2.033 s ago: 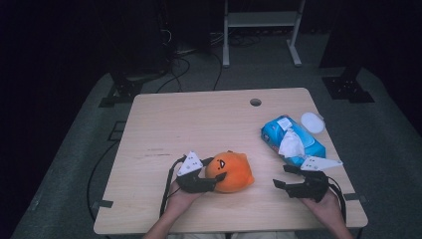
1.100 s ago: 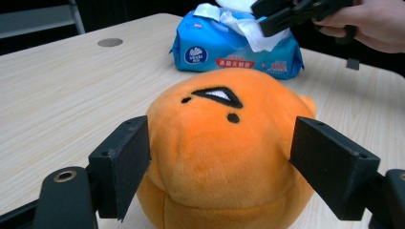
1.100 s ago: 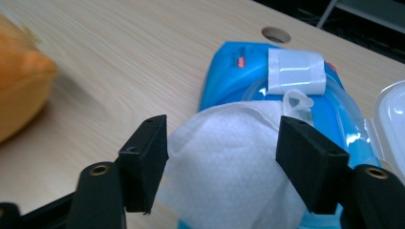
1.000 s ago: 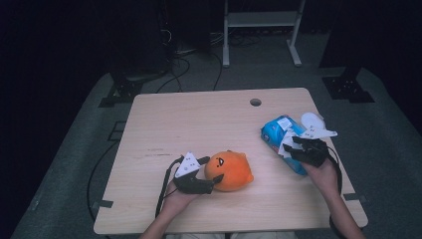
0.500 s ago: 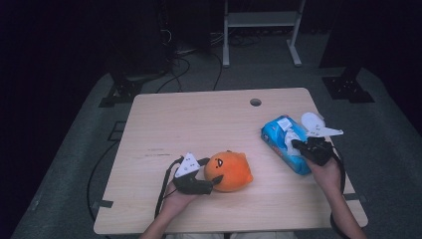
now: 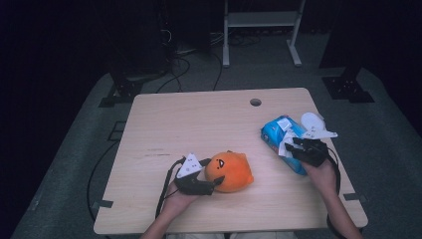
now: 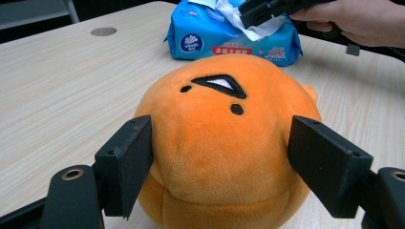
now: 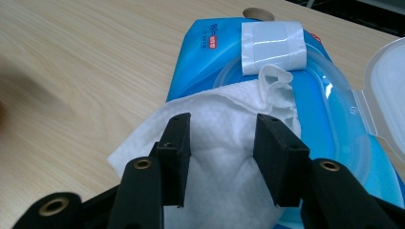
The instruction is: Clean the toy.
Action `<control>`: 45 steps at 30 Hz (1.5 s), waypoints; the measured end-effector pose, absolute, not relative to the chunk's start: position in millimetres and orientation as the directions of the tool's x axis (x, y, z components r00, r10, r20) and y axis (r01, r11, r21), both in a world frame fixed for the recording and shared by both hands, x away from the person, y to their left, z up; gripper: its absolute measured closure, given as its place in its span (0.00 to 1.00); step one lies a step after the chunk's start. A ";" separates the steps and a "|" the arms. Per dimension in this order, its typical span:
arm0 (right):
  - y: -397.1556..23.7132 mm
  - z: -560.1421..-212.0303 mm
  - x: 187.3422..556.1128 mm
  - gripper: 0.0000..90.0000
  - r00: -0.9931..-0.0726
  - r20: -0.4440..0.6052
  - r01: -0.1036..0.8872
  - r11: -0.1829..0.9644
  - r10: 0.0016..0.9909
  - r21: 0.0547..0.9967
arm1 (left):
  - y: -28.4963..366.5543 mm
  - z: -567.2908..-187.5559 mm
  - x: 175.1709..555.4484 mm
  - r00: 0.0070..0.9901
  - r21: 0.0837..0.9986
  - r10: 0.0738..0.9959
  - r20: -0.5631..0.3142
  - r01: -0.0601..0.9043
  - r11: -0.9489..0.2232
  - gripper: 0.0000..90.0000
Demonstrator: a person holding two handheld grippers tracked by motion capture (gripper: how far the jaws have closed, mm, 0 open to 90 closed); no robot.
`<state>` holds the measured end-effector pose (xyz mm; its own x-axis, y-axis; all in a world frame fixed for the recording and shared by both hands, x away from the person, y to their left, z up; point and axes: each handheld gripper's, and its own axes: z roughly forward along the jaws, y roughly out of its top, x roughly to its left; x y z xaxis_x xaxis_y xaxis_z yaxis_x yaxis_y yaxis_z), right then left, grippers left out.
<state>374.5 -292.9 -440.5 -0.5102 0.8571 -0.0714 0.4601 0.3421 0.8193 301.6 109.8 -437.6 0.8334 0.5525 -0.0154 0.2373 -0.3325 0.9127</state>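
Left gripper (image 6: 211,183) jaws clamp the orange plush (image 7: 224,143); right gripper (image 8: 222,157), jaws just opened, stands apart over the wipe (image 8: 210,143) on the far-right blue pack (image 8: 334,119).

A dim recording lab or studio: a pale wooden worktop (image 6: 199,124) with a round cable hole (image 6: 255,102) stands on grey carpet (image 6: 74,164), ringed by black stand bases (image 6: 348,89), trailing black cables (image 6: 189,62) and a white metal rack (image 6: 259,20).

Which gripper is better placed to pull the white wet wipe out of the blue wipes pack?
Right. The right gripper stands with its jaws apart on either side of the white wet wipe sticking out of the open blue wipes pack. The left gripper is clamped on the orange plush toy.
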 end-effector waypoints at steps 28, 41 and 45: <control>-296.9 -432.0 370.5 0.83 -0.500 -0.054 0.453 0.314 0.864 0.834 | 110.2 -437.7 301.8 0.834 0.912 0.552 -0.023 0.244 -0.331 0.27; -297.0 -428.7 371.4 0.98 -0.506 -0.050 0.470 0.323 0.861 0.822 | 110.2 -437.7 301.9 0.833 0.912 0.552 -0.026 0.246 -0.328 0.27; -295.4 -425.7 370.7 0.99 -0.511 -0.039 0.472 0.318 0.859 0.822 | 110.1 -437.6 302.2 0.834 0.912 0.552 -0.025 0.245 -0.329 0.27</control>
